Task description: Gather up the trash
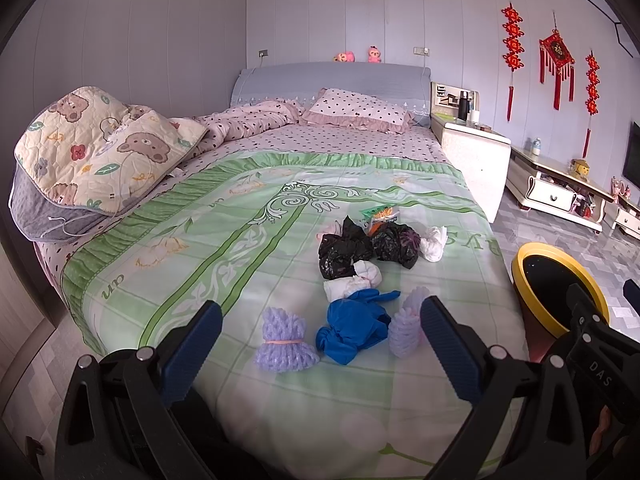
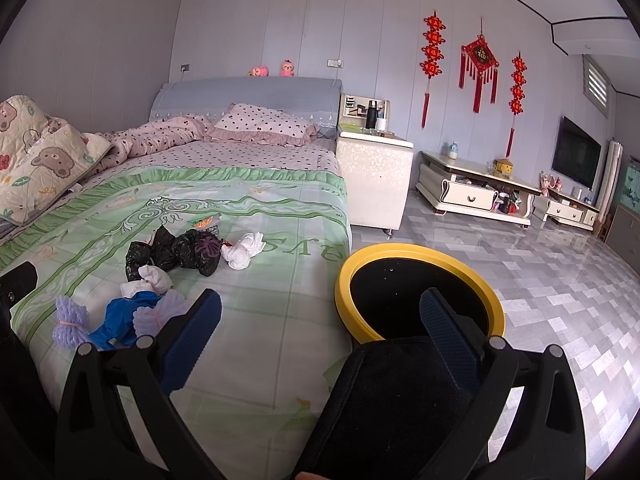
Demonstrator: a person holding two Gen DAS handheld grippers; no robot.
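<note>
Bed [image 1: 280,400]: green patterned cover at the foot end, dotted sheet, pillow [image 1: 356,110] and folded bear quilt [image 1: 96,148] toward the headboard.

Trash, all lying loose on the green cover, none of it gripped:
- Lilac foam net [image 1: 282,340], tied at the waist, nearest the foot edge.
- Blue bag [image 1: 352,326], knotted, just beside it.
- Second foam net [image 1: 406,326], on the blue bag's other side, near the left claw's right finger.
- White wad [image 1: 352,280], touching the blue bag's far end.
- Two black bags [image 1: 364,248], crumpled, side by side behind the white wad.
- White knotted bag [image 1: 434,242], beside the black bags toward the bed's edge.
- Snack wrapper [image 1: 380,214], green and orange, just behind the black bags.

Bin [image 2: 420,252]: yellow rim, black inside, standing on the tiled floor just beside the bed.

Left claw [image 1: 320,320]: fingers wide apart, holding nothing, above the foot of the bed, facing the trash.

Right claw [image 2: 320,320]: fingers wide apart, holding nothing, over the bed's edge with the bin near its right finger.

Nightstand [image 2: 376,184]: white, beside the bed's head.
</note>
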